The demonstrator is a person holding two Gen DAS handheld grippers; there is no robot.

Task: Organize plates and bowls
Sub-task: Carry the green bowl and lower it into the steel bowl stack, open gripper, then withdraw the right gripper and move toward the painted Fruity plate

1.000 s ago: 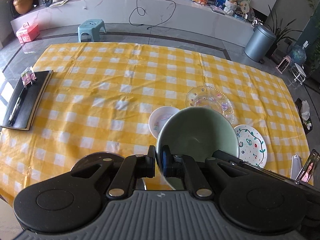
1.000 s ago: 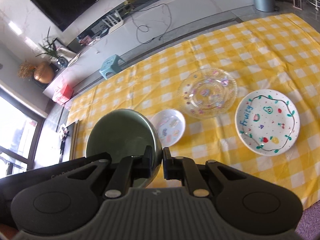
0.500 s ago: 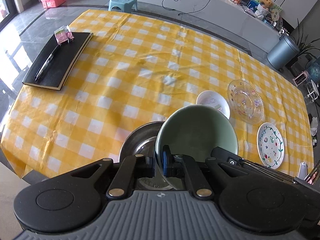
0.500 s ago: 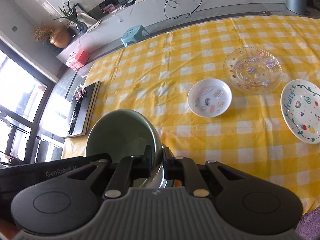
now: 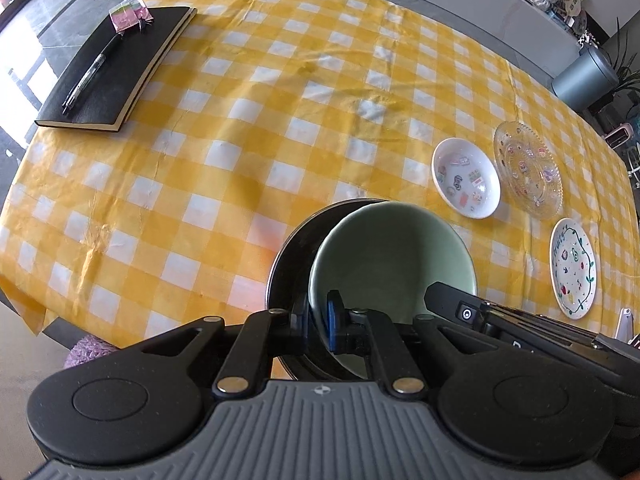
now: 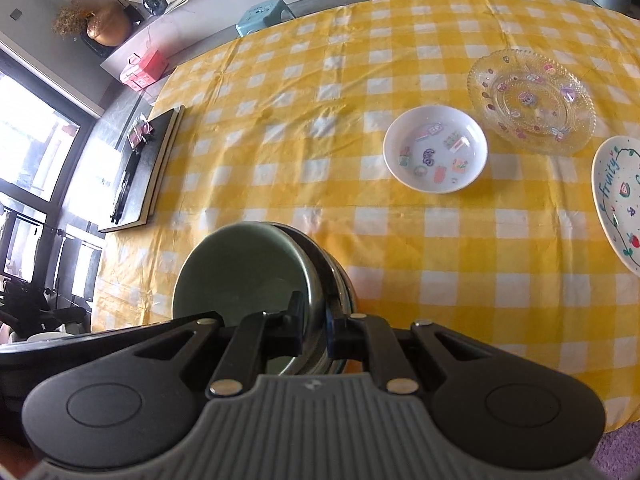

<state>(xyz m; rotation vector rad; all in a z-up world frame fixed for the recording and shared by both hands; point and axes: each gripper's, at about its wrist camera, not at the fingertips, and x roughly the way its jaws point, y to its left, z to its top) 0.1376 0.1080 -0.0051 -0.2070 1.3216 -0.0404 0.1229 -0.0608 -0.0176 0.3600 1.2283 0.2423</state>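
Observation:
A pale green bowl (image 5: 392,264) hangs tilted inside the rim of a steel bowl (image 5: 294,248) that stands near the table's front edge. My left gripper (image 5: 318,312) is shut on the green bowl's near rim, one pad inside and one outside. The right wrist view shows the same green bowl (image 6: 240,272) with my right gripper (image 6: 316,320) shut on its rim on the opposite side, close against the steel bowl (image 6: 340,280). Whether the green bowl rests on the steel one is hidden. The right gripper's black body (image 5: 500,320) shows at the right of the left wrist view.
On the yellow checked cloth to the right lie a small white stickered bowl (image 5: 466,178) (image 6: 436,148), a clear glass plate (image 5: 528,168) (image 6: 532,100) and a white painted plate (image 5: 574,272) (image 6: 620,196). A black notebook with a pen (image 5: 116,68) (image 6: 148,172) lies far left.
Both grippers carried the green bowl left and down, away from the plates. It now sits within the steel bowl's rim, which was barely visible a second ago.

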